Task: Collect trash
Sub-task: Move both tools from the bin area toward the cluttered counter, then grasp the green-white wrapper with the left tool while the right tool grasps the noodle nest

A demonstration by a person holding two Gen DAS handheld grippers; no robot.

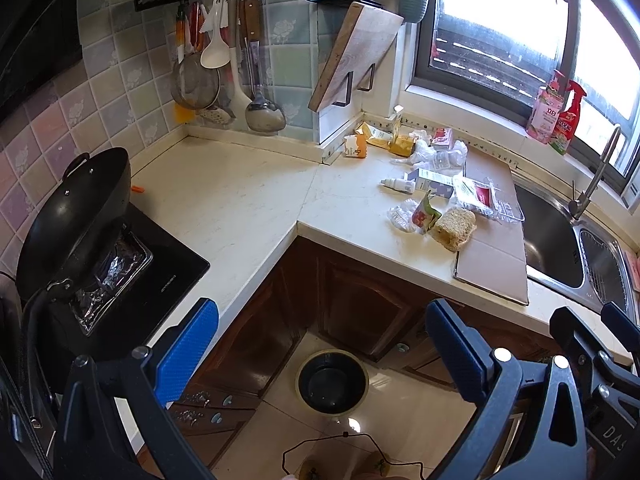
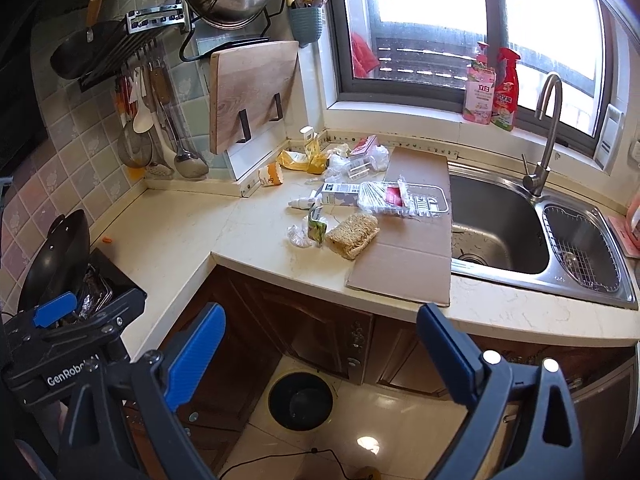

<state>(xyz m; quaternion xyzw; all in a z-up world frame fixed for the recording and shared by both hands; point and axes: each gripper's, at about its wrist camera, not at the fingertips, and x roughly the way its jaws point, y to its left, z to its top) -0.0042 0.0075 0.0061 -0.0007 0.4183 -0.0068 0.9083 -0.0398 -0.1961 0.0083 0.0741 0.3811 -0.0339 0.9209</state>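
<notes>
Trash lies scattered on the cream countertop: a dry noodle block, a green-red sachet, crumpled clear plastic, a small white dropper bottle, a clear plastic tray with a red label, and yellow and orange wrappers in the corner. A round black bin stands on the floor below. My left gripper and right gripper both hang open and empty above the floor, short of the counter.
A flat cardboard sheet lies beside the steel sink. A black wok sits on the stove at the left. Utensils and a cutting board hang on the tiled wall. Brown cabinets stand under the counter.
</notes>
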